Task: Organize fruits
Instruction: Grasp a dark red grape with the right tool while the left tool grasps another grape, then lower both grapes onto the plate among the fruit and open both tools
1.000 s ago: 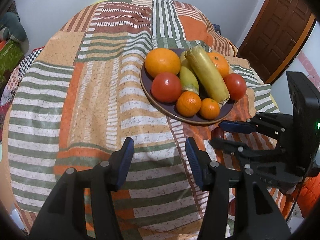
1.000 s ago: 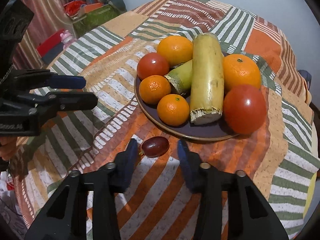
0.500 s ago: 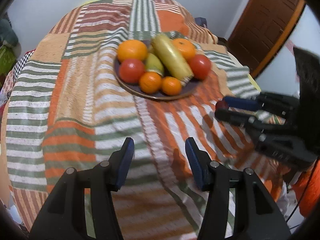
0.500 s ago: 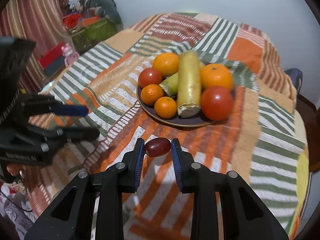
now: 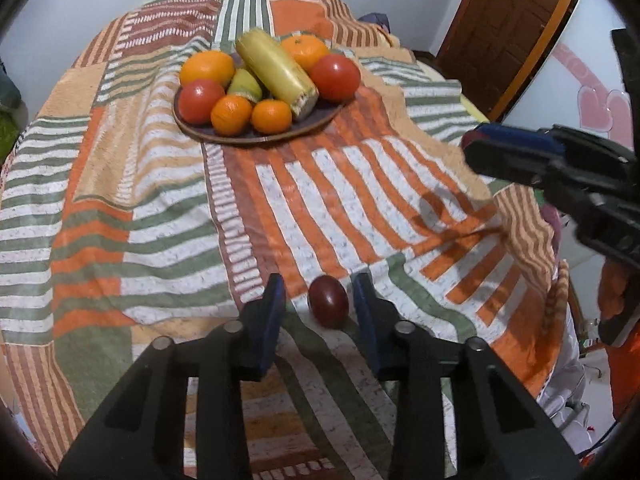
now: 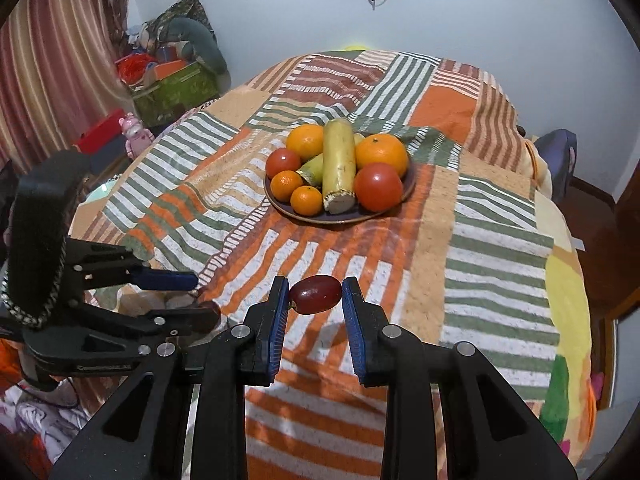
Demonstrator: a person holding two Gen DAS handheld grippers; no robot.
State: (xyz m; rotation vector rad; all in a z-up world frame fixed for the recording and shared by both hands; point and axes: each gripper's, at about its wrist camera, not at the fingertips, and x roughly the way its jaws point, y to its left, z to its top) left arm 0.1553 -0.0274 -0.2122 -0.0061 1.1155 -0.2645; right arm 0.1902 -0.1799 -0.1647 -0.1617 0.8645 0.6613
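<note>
A dark plate (image 5: 320,122) (image 6: 406,196) holds oranges, tomatoes and a long yellow-green stalk (image 5: 276,70) (image 6: 339,164) at the far side of the striped cloth. My right gripper (image 6: 315,298) is shut on a dark red grape (image 6: 315,294) and holds it above the cloth. It also shows at the right of the left wrist view (image 5: 474,148). My left gripper (image 5: 318,300) is open, its jaws on either side of a second dark red grape (image 5: 329,300) that lies on the cloth. It also shows at the left of the right wrist view (image 6: 202,298).
The patchwork cloth (image 5: 140,200) drapes over the table's edges. A wooden door (image 5: 504,20) stands at the right. A green box with clutter (image 6: 172,84) and a curtain (image 6: 52,60) are at the left. A chair (image 6: 556,156) is behind the table.
My right gripper has closed on the grape, lifted it and drawn back from the plate. My left gripper has moved right and back, bringing a second grape between its jaws.
</note>
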